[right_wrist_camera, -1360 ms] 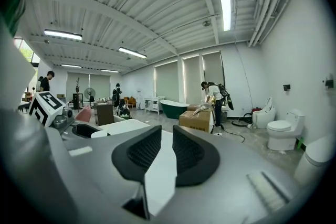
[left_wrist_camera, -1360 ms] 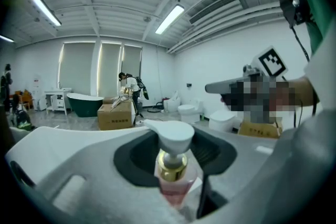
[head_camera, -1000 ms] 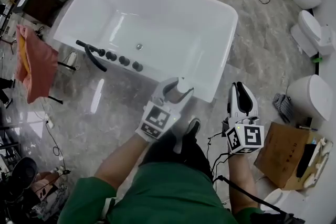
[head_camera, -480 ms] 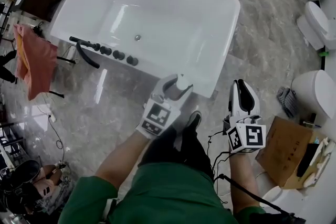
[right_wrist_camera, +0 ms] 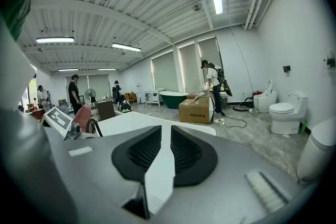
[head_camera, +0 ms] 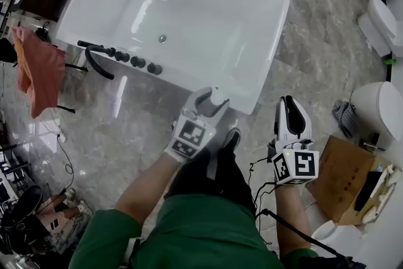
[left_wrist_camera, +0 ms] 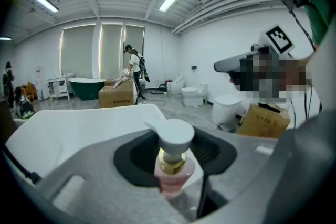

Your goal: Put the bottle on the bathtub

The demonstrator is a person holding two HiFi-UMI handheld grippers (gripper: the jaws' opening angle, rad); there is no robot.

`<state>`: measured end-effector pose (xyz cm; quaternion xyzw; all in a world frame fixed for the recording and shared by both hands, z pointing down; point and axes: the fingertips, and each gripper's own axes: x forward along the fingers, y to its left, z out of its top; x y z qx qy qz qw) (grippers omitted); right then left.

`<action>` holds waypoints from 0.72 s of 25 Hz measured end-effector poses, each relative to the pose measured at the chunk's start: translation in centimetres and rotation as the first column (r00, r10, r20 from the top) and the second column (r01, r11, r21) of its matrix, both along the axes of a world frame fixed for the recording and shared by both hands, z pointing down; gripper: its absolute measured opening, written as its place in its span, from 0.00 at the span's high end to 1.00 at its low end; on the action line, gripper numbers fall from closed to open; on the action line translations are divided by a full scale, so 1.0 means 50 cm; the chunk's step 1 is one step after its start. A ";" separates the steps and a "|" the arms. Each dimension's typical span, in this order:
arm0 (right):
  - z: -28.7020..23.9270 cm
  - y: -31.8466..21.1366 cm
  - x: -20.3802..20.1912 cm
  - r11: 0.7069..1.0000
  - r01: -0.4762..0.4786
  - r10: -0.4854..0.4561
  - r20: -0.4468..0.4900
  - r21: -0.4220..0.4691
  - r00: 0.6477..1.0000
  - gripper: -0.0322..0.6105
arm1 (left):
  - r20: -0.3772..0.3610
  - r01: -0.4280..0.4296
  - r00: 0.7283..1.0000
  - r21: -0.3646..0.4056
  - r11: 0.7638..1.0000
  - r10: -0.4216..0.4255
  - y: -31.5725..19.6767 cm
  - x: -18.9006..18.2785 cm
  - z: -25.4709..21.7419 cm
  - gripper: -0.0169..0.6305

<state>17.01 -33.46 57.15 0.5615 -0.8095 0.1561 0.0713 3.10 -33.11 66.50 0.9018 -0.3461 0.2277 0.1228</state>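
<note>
A small pink pump bottle (head_camera: 218,96) with a white pump head and gold collar stands upright between the jaws of my left gripper (head_camera: 213,104), which is shut on it. In the left gripper view the bottle (left_wrist_camera: 171,173) fills the middle, with the white bathtub (left_wrist_camera: 79,123) right behind it. From the head view the bottle hangs over the floor, just at the near corner of the bathtub's rim (head_camera: 255,104). My right gripper (head_camera: 289,111) is lower right, over the floor, jaws shut and empty (right_wrist_camera: 161,149).
A black faucet with several knobs (head_camera: 119,60) sits on the tub's left rim. A pink towel (head_camera: 39,69) hangs at the left. Toilets (head_camera: 378,113) and a cardboard box (head_camera: 343,179) stand to the right, with cables (head_camera: 258,167) on the marble floor.
Both grippers have sunk a little. The left one, with the bottle, has come closer to the tub's near corner.
</note>
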 end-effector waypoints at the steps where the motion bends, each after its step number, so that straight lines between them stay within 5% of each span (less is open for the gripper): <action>1: 0.004 -0.001 0.001 1.000 -0.002 0.002 0.001 -0.004 1.000 0.87 | 0.000 0.000 1.000 -0.004 1.000 0.000 -0.002 0.001 0.006 0.70; 18: 0.061 -0.025 -0.006 0.999 -0.015 0.015 0.000 -0.050 1.000 0.87 | 0.046 -0.007 0.999 -0.076 0.997 0.011 -0.026 0.007 0.115 0.70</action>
